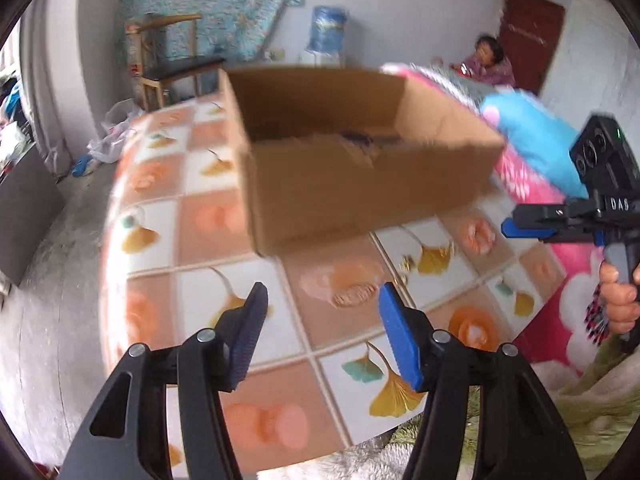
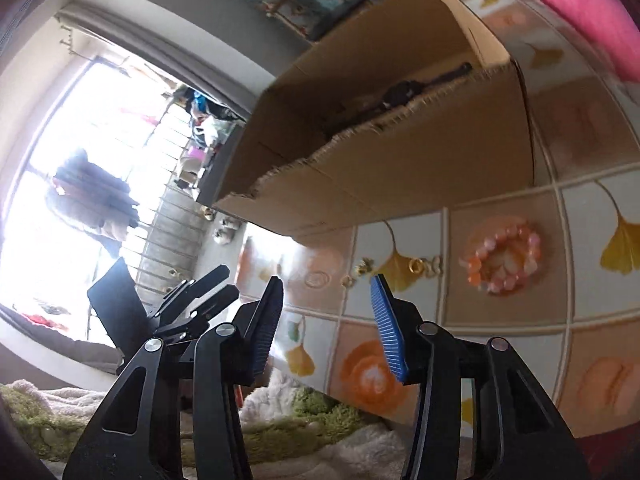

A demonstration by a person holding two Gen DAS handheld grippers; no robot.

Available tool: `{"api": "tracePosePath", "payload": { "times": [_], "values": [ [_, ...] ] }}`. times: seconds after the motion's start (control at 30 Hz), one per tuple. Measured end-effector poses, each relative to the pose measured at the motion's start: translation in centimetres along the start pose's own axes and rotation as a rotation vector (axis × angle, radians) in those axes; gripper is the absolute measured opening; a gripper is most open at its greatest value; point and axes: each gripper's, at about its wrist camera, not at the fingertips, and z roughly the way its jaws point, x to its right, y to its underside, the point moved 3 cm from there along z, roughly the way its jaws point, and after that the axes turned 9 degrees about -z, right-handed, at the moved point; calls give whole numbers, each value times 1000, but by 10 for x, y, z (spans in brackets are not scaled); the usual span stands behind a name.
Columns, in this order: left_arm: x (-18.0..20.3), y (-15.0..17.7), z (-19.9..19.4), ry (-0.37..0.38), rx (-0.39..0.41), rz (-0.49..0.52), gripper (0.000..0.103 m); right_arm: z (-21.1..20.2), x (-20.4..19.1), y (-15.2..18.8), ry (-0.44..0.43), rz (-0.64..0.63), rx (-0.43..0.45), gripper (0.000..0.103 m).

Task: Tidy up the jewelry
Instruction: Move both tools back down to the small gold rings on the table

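An open cardboard box [image 1: 340,184] stands on the tile-patterned tablecloth [image 1: 208,216]. A dark watch [image 2: 400,94] lies inside it. On the cloth in front of the box lie a pink-orange bead bracelet [image 2: 502,258], a gold ring [image 2: 416,266], small gold pieces [image 2: 362,266] and a pale bracelet [image 1: 354,294]. My left gripper [image 1: 323,290] hovers open just above the pale bracelet, nothing between its pads. My right gripper [image 2: 327,280] is open over the small gold pieces, also empty. It shows in the left wrist view as the right gripper [image 1: 508,226], held by a hand [image 1: 618,296].
A wooden chair [image 1: 172,60] and a water dispenser [image 1: 328,32] stand behind the table. A person [image 1: 492,60] sits at the back right. Pink and blue bedding [image 1: 532,144] lies right of the box, a green-white towel [image 2: 280,420] at the near edge.
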Motion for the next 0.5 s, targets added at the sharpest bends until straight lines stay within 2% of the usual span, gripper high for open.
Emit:
{"api": "tracePosePath", "payload": {
  "times": [0.07,0.23,0.37,0.5],
  "values": [
    [9,5,12,6,-15,30,56,4,0,3,42,-17,-9,39],
    [29,9,35,30,-44,92,56,19,-8,4,231,-142,-19,38],
    [44,9,46,32,-50,138,56,31,-4,8,294,-196,-24,38],
    [56,9,54,30,-58,178,56,36,0,6,319,-220,-32,38]
  ]
}}
